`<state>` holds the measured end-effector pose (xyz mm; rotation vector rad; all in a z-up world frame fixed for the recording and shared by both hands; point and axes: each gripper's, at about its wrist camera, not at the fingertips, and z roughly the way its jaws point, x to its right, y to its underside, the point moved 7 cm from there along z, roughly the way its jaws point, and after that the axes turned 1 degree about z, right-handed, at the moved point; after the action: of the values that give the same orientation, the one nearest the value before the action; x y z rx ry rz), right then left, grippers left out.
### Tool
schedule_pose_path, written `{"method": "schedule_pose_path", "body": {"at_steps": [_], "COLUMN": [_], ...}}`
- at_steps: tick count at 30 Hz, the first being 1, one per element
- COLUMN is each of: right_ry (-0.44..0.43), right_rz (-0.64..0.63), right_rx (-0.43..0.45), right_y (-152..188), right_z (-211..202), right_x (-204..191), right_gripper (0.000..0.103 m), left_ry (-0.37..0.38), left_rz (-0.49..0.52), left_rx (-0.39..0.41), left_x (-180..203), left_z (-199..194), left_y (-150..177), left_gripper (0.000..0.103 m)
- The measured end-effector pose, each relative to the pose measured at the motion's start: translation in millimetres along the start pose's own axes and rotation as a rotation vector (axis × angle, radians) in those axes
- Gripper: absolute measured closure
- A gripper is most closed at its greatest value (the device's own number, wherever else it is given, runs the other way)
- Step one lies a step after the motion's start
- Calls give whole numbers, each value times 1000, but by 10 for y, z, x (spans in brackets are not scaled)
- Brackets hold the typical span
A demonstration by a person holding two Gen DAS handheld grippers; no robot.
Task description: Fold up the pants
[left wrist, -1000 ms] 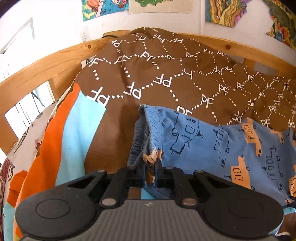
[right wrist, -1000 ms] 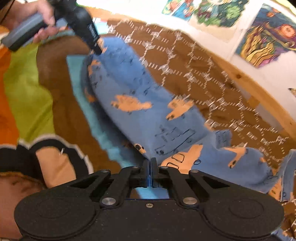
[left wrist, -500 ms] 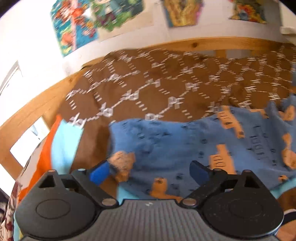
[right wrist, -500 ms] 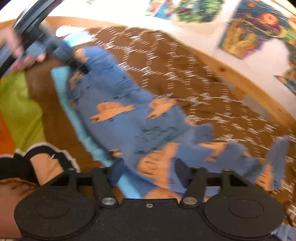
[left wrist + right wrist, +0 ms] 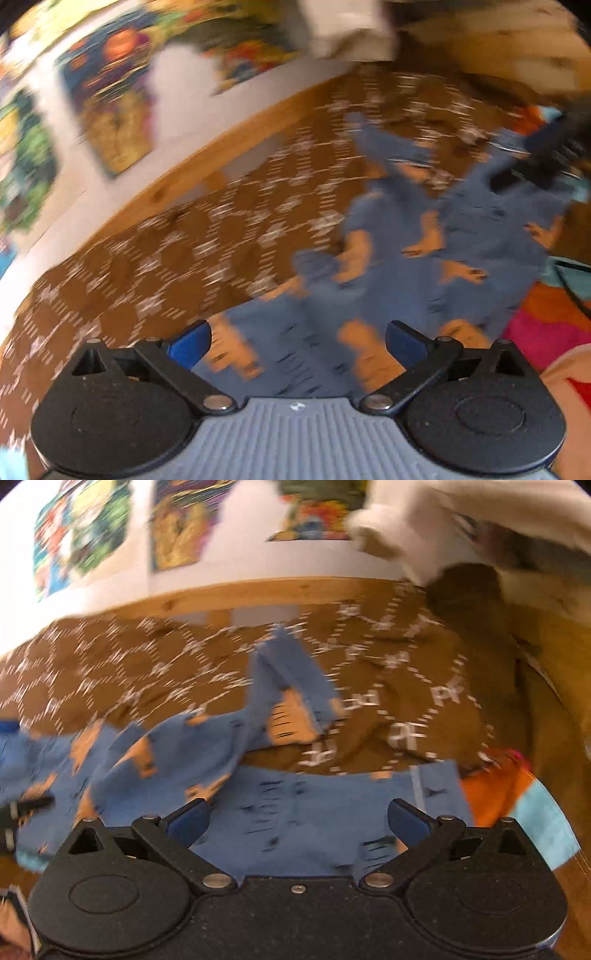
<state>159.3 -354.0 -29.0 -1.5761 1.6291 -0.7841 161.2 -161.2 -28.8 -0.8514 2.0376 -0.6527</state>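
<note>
The blue pants (image 5: 399, 258) lie spread on the bed's brown blanket (image 5: 129, 679), long axis crosswise ahead of both jaws, the left gripper (image 5: 297, 341) and right gripper (image 5: 297, 821) having just opened wide, gripping nothing.

Brown patterned blanket (image 5: 406, 686), wall posters (image 5: 81, 528)

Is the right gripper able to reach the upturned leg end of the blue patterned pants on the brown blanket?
Probably yes: the right gripper is open and empty, and nothing lies between it and the leg end.
</note>
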Motion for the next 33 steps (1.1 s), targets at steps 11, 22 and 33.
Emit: {"method": "schedule_pose_path", "body": {"at_steps": [11, 22, 33], "right_ry": [-72, -122, -111], "right_rz": [69, 33, -133], "right_rx": [55, 108, 70], "right_y": [-12, -90, -544], "right_z": [14, -25, 316], "right_x": [106, -131, -457], "right_gripper": [1, 20, 34], "left_ry": [111, 155, 181], "left_rz": [242, 218, -43], "left_rx": [-34, -78, -87], "left_x": [666, 692, 401], "left_z": [122, 176, 173], "left_y": [-36, 48, 11], "left_gripper": [45, 101, 102]}}
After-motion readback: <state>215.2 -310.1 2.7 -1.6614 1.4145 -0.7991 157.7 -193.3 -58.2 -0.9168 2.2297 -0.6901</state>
